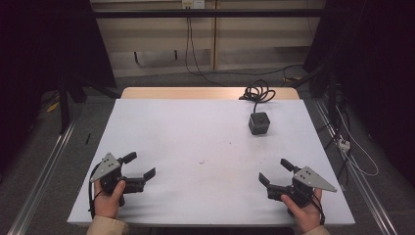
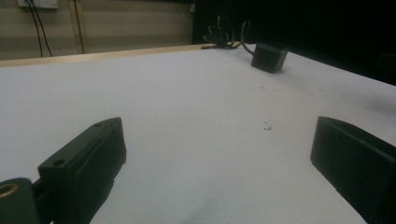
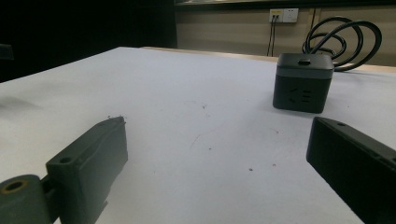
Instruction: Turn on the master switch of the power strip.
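Cube power socket sits far-right on bench, coiled cable behind. Looks rigid, smooth-sided; grip opp. flat sides. Left claw & right claw both released, empty, near front edge.

Small dark grey plastic cube-shaped power socket sits upright on the white tabletop, far right area, well apart from both near edges. Round button on its top face. Its black coiled cable lies bunched at the tabletop's far edge.
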Demonstrator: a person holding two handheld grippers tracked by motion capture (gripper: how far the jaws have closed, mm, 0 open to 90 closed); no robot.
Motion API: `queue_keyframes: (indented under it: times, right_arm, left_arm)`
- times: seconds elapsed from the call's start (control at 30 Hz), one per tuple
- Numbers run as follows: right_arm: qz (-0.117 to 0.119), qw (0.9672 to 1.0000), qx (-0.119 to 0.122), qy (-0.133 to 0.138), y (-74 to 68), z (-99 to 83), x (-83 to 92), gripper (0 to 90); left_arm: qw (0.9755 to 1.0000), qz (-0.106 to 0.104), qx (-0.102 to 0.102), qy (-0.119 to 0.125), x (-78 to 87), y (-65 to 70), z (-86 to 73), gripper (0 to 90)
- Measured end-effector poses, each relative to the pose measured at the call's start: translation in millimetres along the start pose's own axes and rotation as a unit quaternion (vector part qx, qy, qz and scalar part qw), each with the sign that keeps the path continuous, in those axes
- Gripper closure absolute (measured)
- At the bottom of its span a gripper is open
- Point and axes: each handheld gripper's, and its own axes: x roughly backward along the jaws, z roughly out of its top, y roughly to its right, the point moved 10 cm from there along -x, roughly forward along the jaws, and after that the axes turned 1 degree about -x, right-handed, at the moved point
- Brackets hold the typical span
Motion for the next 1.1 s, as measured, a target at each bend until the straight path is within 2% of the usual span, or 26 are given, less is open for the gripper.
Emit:
queue_keyframes:
  times: [0.4,0.67,0.83,1.1]
  right_arm:
    - [0.002,0.9999,0.008,-0.009,-0.2,1.2,-9.5,5.4]
    - [0.0,0.9998,0.01,-0.019,4.7,8.3,-21.7,6.5]
    - [-0.001,0.9997,0.014,-0.022,6.5,11.5,-30.2,6.7]
    - [-0.005,0.9995,0.016,-0.027,12.8,19.2,-43.9,8.3]
  left_arm:
    - [0.9999,-0.002,-0.015,0.001,1.0,1.3,1.0,3.2]
    - [0.9998,-0.012,-0.018,0.0,-0.7,4.8,0.7,3.1]
    - [0.9995,-0.014,-0.029,-0.001,-1.4,7.0,1.3,3.1]
    - [0.9995,-0.019,-0.026,-0.001,-2.1,8.6,0.8,3.1]
